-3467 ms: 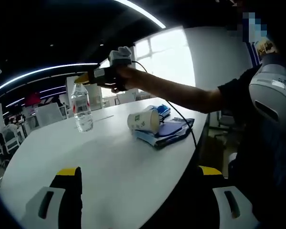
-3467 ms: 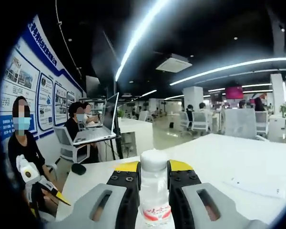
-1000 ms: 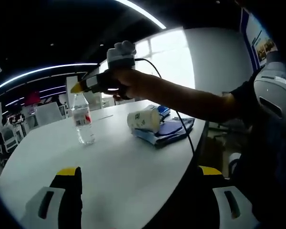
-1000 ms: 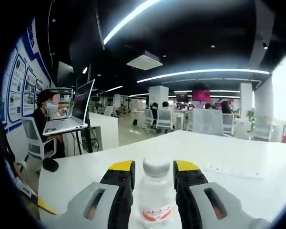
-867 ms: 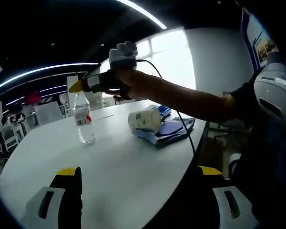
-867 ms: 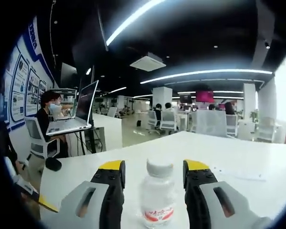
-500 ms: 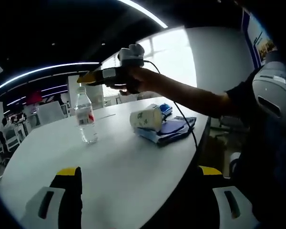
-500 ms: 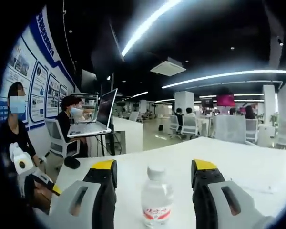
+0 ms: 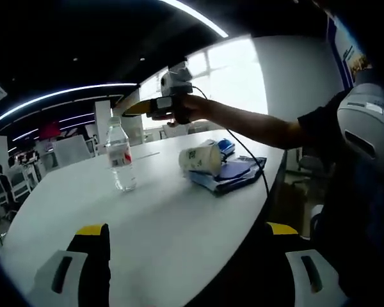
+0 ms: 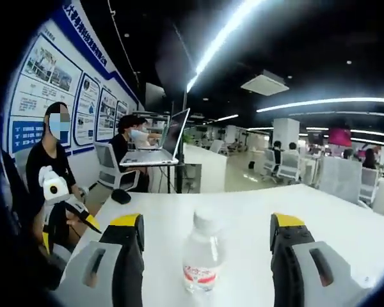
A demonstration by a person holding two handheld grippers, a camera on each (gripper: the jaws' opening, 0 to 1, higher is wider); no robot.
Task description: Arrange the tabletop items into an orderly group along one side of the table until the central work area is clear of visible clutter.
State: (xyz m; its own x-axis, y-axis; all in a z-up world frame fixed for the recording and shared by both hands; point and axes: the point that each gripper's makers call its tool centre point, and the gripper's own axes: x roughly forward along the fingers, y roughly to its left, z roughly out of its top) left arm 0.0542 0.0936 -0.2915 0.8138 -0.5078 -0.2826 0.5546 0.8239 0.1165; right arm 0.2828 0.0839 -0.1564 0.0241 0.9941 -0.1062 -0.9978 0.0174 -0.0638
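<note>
Released since the earlier pictures, the water bottle (image 10: 201,252) now stands free on the white table (image 9: 179,224), and the right gripper (image 10: 207,238) has drawn back from it with its jaws spread wide to either side, gripping nothing. Nearest in the left gripper view, the left gripper (image 9: 189,233) hangs low over the table's near edge, jaws wide apart and empty. Farther along the tabletop the bottle (image 9: 121,162) stands upright, long axis vertical, cap up, red label facing the camera, out on bare table well apart from the other things. Beyond it to the right, a paper cup (image 9: 202,160) lies on its side on a blue folder (image 9: 229,175) close to the table's edge, its length running across the view; which end is the mouth is hard to tell. Above these the right gripper (image 9: 147,106) is held in the air by the person's hand (image 9: 185,107). From here the risk, as I judge it, is the cup rolling off the folder and over the edge if nudged sideways, and the tall, narrow bottle toppling if a jaw clips it near the cap.
</note>
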